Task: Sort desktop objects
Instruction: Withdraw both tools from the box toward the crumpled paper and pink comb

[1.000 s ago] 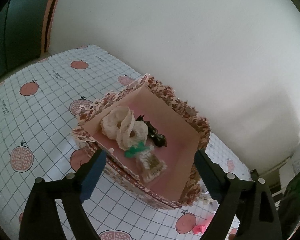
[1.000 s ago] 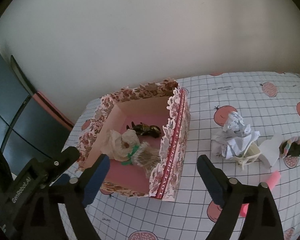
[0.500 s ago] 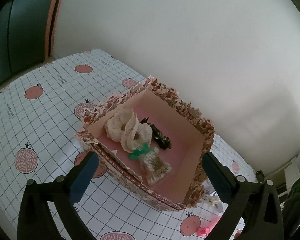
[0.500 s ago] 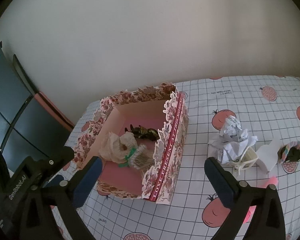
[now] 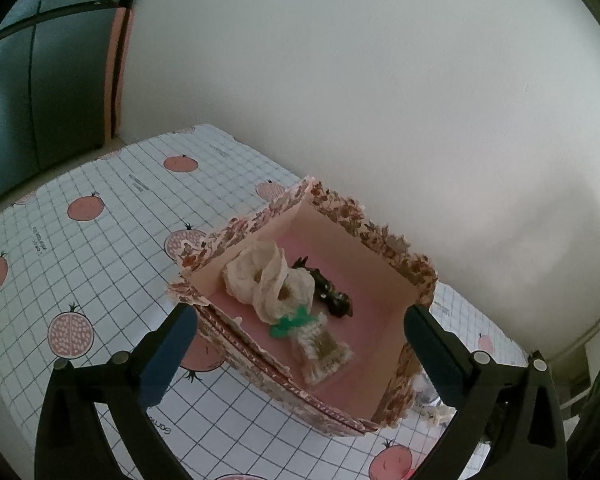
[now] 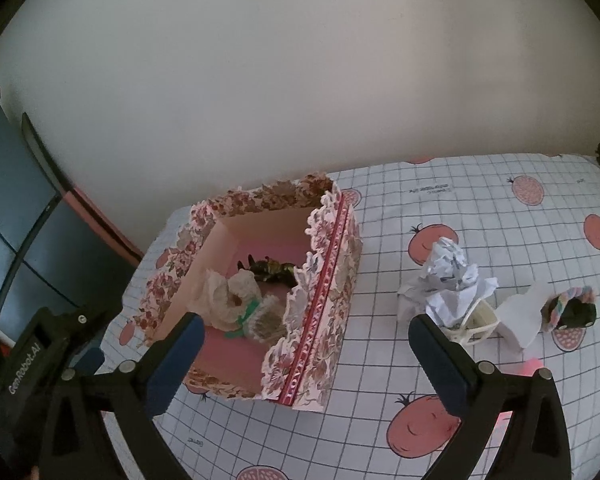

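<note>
A floral cardboard box (image 5: 380, 236) stands open on the checked tablecloth. In it lie a cream lace fabric piece (image 5: 268, 280), a dark hair clip (image 5: 328, 294) and a small sachet with a green bow (image 5: 320, 348). My left gripper (image 5: 296, 318) hangs open in front of and above the box, holding nothing. The right wrist view shows the same box (image 6: 320, 300) with my right gripper (image 6: 305, 322) open and empty before its near corner. To the right of the box lie crumpled paper (image 6: 448, 276), a cream claw clip (image 6: 478, 320), a white piece (image 6: 524, 316) and a pastel scrunchie (image 6: 572, 306).
The wall runs close behind the box. A dark cabinet (image 5: 40, 100) stands past the table's left end. A pink object (image 6: 534, 364) lies partly hidden behind my right finger. The left gripper's black body (image 6: 32, 356) fills the lower left of the right wrist view.
Both grippers' jaws have spread wider. The left view has tilted up slightly, so the box sits lower in it. The box and its contents have not moved.
</note>
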A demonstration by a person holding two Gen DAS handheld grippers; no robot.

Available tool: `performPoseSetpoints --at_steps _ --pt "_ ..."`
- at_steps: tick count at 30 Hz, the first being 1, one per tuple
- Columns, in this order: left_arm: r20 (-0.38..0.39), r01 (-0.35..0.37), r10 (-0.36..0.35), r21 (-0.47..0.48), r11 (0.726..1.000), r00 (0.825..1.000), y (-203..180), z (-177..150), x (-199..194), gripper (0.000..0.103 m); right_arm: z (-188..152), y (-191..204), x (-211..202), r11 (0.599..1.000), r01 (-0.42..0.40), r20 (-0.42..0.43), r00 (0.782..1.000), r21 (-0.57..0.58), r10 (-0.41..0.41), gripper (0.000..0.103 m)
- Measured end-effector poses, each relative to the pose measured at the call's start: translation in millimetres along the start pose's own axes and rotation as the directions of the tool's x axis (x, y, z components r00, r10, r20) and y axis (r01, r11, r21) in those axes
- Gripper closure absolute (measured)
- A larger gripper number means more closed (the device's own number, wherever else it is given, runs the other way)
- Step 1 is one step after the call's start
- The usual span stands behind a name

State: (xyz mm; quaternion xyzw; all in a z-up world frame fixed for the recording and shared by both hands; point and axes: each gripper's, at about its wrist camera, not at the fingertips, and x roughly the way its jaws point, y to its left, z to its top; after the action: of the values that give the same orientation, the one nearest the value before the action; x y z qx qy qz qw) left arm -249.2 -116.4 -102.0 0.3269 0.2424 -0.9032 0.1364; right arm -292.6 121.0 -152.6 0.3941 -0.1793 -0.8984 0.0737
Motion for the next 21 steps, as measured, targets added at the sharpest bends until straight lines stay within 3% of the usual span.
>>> performPoseSetpoints --at_steps 8,16,21 --pt "0.032 0.037 -0.038 0.022 0.999 0.999 -19 -4 -9 0.000 9 -17 -16 0.999 0.050 0.067 0.997 -0.012 -0.049 0.000" --pt "0.014 0.124 -0.125 0.050 0.991 0.992 -45 -10 -11 0.000 17 -46 -32 0.993 0.116 0.098 0.988 -0.002 -0.115 0.000" --pt "-0.016 0.131 -0.130 0.094 0.987 0.991 -67 -19 -7 0.000 23 -58 -48 0.986 0.163 0.131 0.979 -0.025 -0.158 0.000"
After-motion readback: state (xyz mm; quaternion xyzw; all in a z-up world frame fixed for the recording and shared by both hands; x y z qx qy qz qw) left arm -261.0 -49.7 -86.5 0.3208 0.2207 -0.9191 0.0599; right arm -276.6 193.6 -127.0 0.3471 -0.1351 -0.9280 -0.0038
